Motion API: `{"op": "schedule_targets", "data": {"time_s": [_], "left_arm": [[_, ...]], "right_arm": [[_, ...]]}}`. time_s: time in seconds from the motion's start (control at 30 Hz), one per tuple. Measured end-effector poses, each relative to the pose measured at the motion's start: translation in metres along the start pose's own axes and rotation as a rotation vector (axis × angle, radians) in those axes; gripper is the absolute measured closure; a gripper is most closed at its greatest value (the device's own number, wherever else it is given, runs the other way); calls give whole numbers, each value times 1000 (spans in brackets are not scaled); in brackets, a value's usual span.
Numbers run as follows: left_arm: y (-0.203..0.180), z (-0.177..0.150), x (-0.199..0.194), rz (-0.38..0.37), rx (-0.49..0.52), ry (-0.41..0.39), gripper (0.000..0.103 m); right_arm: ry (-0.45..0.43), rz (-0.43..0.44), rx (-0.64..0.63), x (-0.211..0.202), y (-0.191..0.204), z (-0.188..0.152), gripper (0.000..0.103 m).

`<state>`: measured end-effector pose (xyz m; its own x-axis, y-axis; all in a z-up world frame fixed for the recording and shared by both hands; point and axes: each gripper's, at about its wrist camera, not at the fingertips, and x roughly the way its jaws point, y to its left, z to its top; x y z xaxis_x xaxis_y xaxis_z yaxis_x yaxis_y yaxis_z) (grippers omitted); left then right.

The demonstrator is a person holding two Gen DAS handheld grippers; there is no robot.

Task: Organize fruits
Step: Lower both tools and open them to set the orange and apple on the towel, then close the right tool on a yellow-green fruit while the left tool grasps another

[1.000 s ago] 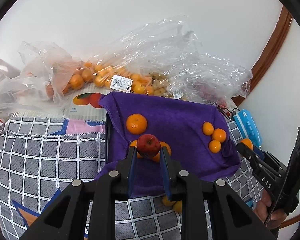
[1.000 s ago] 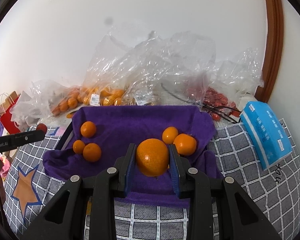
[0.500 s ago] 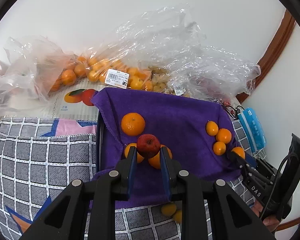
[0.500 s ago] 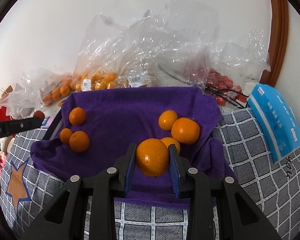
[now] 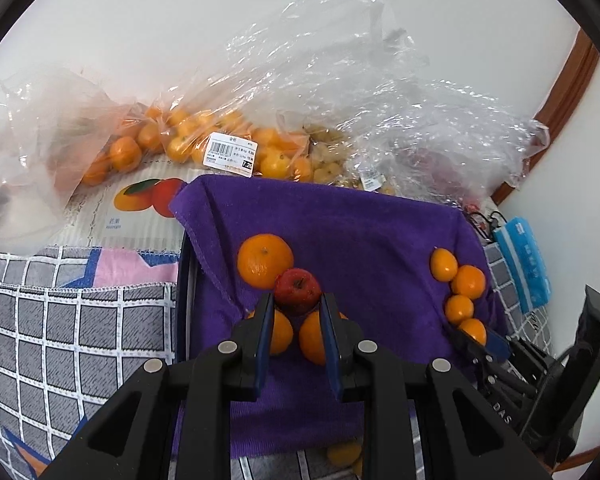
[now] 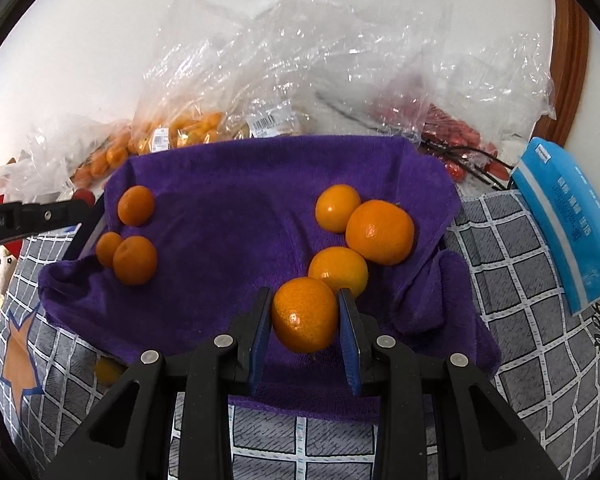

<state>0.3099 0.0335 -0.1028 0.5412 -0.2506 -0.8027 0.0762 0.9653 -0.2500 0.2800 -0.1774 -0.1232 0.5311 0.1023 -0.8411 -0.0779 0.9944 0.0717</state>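
A purple towel (image 5: 352, 224) (image 6: 236, 200) lines a tray holding oranges. My left gripper (image 5: 296, 308) is shut on a small red apple (image 5: 298, 290), just above two oranges (image 5: 280, 332) and beside a larger orange (image 5: 265, 260). My right gripper (image 6: 305, 314) is shut on an orange (image 6: 305, 314), low over the towel's near right part, in front of three oranges (image 6: 380, 231). Three more oranges (image 6: 135, 259) lie at the towel's left. The right gripper (image 5: 474, 340) also shows at the right edge of the left wrist view, beside a row of oranges (image 5: 462, 284).
Clear plastic bags of oranges (image 5: 188, 144) and red fruit (image 6: 456, 136) pile against the wall behind the tray. A blue tissue pack (image 6: 572, 224) lies right on the grey checked cloth (image 6: 520, 280). A loose orange (image 6: 108, 370) sits on the cloth by the towel's front.
Both grippers have come down and forward toward the towel, each keeping its fruit. The oranges on the towel look larger and closer.
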Motion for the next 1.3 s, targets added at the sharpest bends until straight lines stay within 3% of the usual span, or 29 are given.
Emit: {"op": "schedule_targets", "data": {"time_s": [0.4, 0.47, 0.53, 0.63, 0.77, 1.0, 1.3], "left_arm": [[-1, 1, 31, 31, 5, 48, 81], [0, 1, 31, 39, 2, 45, 81], [1, 2, 30, 28, -8, 49, 81], [3, 3, 30, 10, -23, 58, 81], [5, 3, 23, -1, -33, 57, 69], [8, -3, -9, -13, -26, 15, 61], [22, -28, -43, 7, -8, -11, 61]], "right_arm": [[45, -1, -16, 10, 2, 0, 70], [41, 2, -19, 6, 4, 0, 62], [26, 9, -26, 0, 7, 2, 48], [-3, 7, -39, -11, 14, 3, 42], [-16, -1, -36, -20, 20, 3, 41], [-33, 29, -72, -39, 42, -7, 41], [1, 99, -128, -49, 81, -34, 45]]}}
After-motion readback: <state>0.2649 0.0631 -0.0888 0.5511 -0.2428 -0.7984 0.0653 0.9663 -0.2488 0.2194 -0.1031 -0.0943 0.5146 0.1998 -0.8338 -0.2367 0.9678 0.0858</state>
